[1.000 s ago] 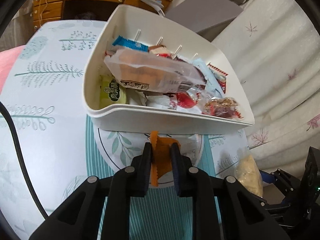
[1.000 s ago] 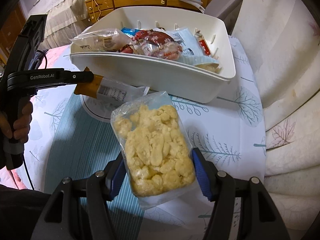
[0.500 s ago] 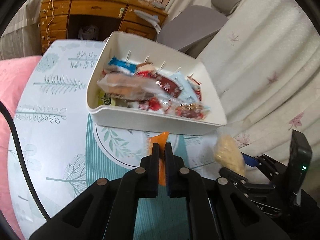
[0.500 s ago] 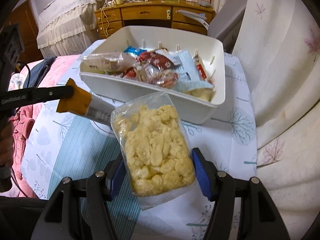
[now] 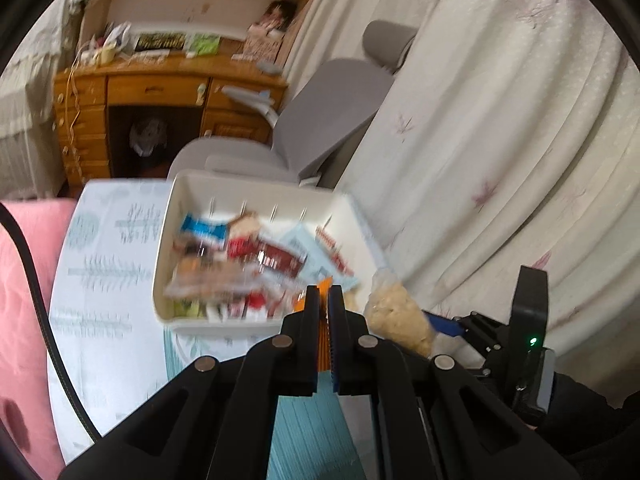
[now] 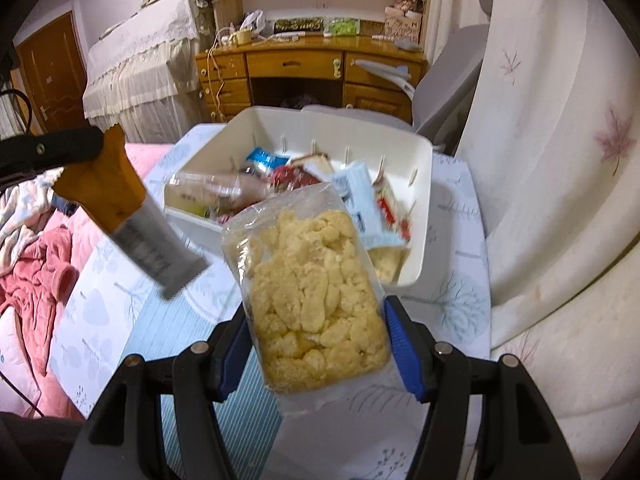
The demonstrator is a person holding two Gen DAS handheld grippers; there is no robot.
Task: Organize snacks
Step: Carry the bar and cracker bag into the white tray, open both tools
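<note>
Both grippers loaded above the table, two snack packs short of the bin.

The left gripper (image 5: 324,304) is clamped flat on the orange end of a snack bar (image 6: 132,216), which dangles by that thin edge and could slip or swing free. The right gripper (image 6: 316,344) squeezes a clear bag of yellow puffs (image 6: 316,296) across its width; too hard a squeeze might crush them, and the slick film might slide out. The white bin (image 6: 424,216) just beyond is crowded with packets, so a careless drop could spill onto the tablecloth (image 6: 456,304).

White bin (image 6: 416,216); orange-grey wrapper (image 6: 120,204); tree-print tablecloth (image 6: 460,304)
</note>
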